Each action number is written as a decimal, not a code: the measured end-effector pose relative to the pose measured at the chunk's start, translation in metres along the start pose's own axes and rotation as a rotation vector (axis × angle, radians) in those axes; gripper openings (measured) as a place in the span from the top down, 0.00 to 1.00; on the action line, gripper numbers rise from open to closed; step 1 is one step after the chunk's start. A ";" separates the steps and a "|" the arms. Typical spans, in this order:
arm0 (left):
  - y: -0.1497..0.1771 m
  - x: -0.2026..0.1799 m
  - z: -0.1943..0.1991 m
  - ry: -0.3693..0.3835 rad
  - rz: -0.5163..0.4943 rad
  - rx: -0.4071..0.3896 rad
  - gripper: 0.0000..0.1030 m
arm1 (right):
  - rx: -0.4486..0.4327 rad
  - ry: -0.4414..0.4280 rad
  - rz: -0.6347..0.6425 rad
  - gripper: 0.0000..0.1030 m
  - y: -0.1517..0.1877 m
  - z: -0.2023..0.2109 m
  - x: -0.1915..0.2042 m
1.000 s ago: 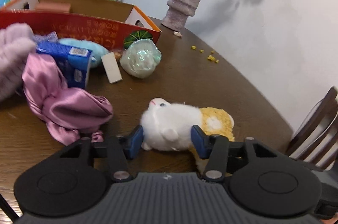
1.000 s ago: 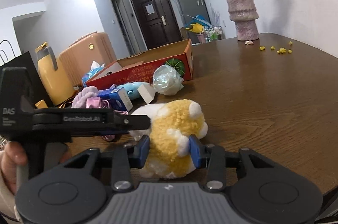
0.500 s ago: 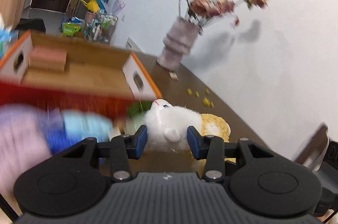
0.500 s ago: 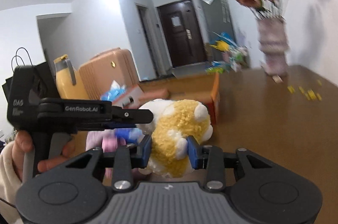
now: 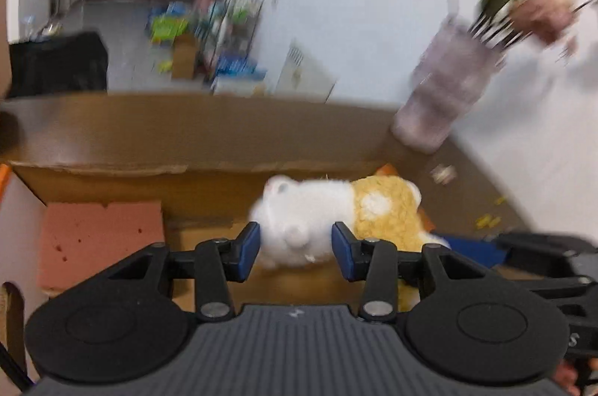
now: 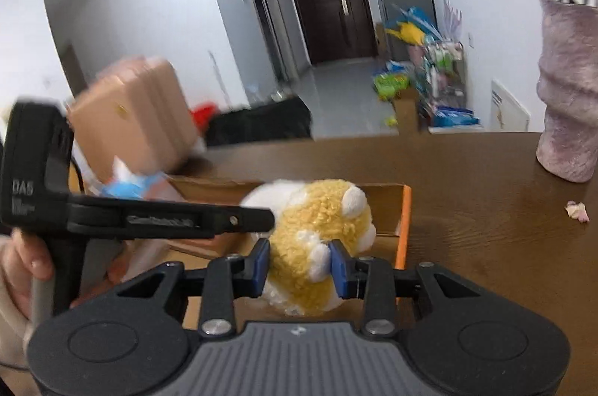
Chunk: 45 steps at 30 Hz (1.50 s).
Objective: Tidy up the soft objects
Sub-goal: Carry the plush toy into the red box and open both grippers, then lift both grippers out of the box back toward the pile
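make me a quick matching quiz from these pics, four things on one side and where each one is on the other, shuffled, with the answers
Things:
1. plush toy
2. pink sponge
3. vase
4. cardboard box

Places:
A. lying inside the box, left end
B. standing on the wooden table, right of the box
C. held above the box by both grippers
D. on the table, under the plush toy

Pairs: 1-C, 2-A, 3-B, 4-D

A fluffy white-and-yellow plush toy (image 5: 321,213) lies on its side, lifted over the open cardboard box (image 5: 149,183). A pink sponge block (image 5: 97,235) rests inside the box.
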State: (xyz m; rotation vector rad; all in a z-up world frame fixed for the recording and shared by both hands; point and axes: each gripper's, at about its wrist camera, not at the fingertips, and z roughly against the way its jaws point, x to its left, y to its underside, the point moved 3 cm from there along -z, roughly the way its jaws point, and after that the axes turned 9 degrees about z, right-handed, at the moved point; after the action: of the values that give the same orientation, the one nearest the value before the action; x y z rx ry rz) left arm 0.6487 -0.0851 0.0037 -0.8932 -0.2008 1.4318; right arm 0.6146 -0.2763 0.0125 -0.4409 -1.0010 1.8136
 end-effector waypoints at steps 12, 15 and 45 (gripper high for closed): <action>-0.011 -0.007 0.060 -0.112 -0.119 -0.126 0.38 | 0.092 0.264 0.148 0.57 -0.022 -0.020 0.027; -0.013 -0.010 0.114 -0.178 -0.118 -0.225 0.31 | 0.038 0.269 0.115 0.46 -0.037 0.020 0.034; 0.326 -0.003 0.379 -0.317 -0.163 -0.677 0.00 | -0.351 0.388 0.104 0.01 0.219 0.297 0.212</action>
State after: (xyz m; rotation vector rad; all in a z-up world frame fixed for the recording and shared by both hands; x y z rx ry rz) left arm 0.1647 0.0302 0.0533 -1.1499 -1.0185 1.3586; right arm 0.1901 -0.2594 0.0436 -1.0350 -1.0331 1.5577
